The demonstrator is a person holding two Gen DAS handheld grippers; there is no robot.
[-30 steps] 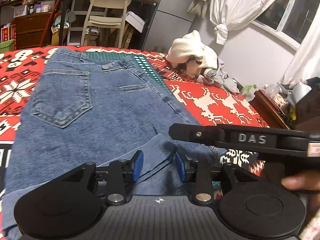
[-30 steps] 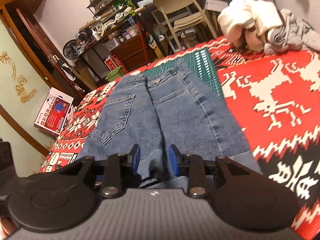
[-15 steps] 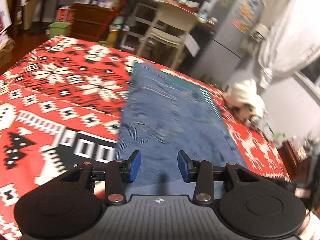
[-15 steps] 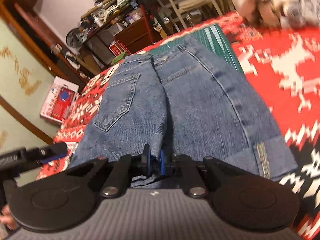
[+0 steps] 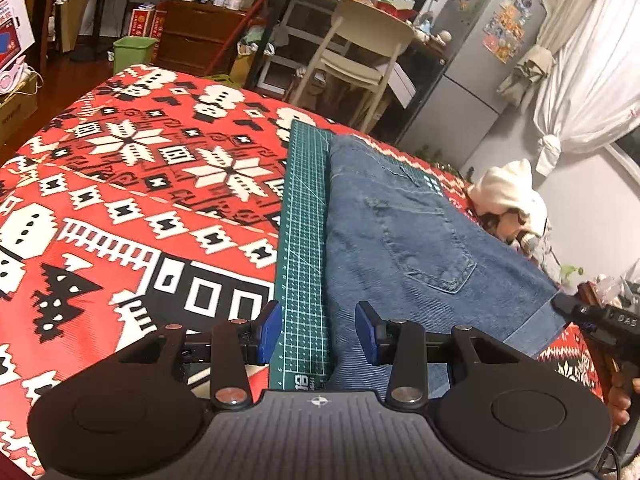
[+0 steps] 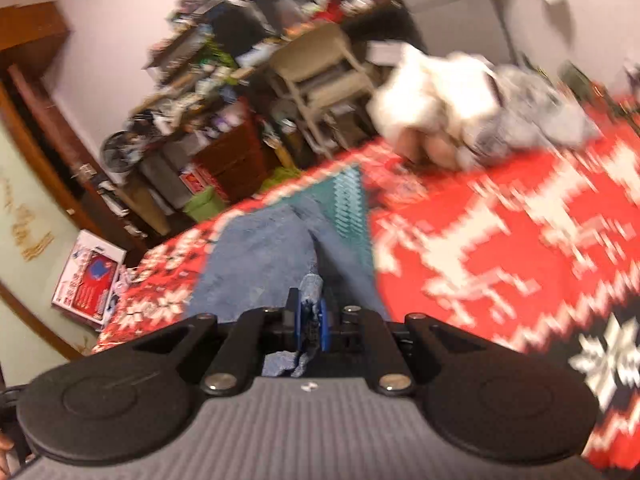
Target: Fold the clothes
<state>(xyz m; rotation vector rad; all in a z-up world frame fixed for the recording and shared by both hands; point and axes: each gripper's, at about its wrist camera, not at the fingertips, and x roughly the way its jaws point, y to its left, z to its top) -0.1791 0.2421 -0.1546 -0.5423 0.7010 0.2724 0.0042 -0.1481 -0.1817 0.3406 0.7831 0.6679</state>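
Left wrist view: the left gripper hangs wide open and empty, over the green cutting mat and the near edge of the denim shorts, which lie on the mat. A red patterned blanket covers the surface; a cream chair and grey fridge stand behind. Right wrist view, blurred: the right gripper is clamped on a bunch of the denim, with a pale clothes pile beyond.

shorts lie on mat, blanket beneath.
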